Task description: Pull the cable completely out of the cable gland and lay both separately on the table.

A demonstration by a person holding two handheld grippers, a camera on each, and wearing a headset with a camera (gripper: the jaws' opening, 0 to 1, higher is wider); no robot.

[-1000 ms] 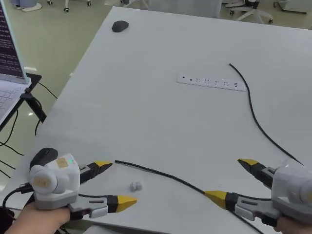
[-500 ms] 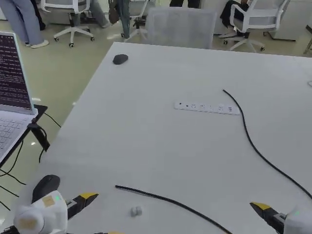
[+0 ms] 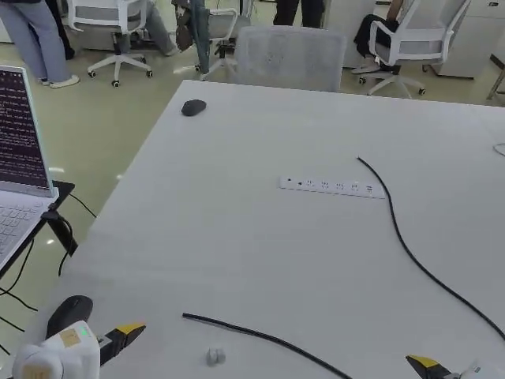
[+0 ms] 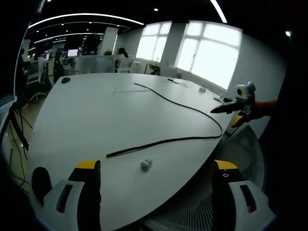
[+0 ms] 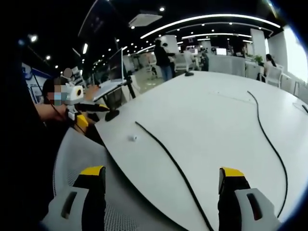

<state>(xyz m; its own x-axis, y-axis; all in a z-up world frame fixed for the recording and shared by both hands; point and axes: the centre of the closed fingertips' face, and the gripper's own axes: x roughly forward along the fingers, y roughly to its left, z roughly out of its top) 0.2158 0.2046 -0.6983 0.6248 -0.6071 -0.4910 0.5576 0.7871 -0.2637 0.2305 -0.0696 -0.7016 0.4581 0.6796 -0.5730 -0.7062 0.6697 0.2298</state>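
Note:
A thin black cable [image 3: 260, 338] lies along the table's near edge, its free end pointing left. The small grey cable gland [image 3: 215, 357] lies by itself just in front of that end, apart from the cable. My left gripper [image 3: 118, 338] sits at the bottom left, left of the gland. My right gripper [image 3: 430, 367] peeks in at the bottom right. In the left gripper view the gripper [image 4: 157, 166] is open, with the gland [image 4: 146, 165] and cable [image 4: 168, 141] beyond its jaws. My right gripper [image 5: 162, 172] is open too, off the table edge, facing the cable [image 5: 163, 153] and gland [image 5: 132, 138].
A white power strip [image 3: 331, 187] lies mid-table, and a black cord [image 3: 410, 253] curves from it toward the right edge. One dark mouse [image 3: 193, 107] is at the far left, another mouse [image 3: 69, 312] by my left gripper. A laptop [image 3: 16, 158] stands left; chairs [image 3: 290, 57] behind.
The head camera has tilted up, so both grippers have slid toward the bottom of the picture. Both stay open. The cable and gland lie where they were.

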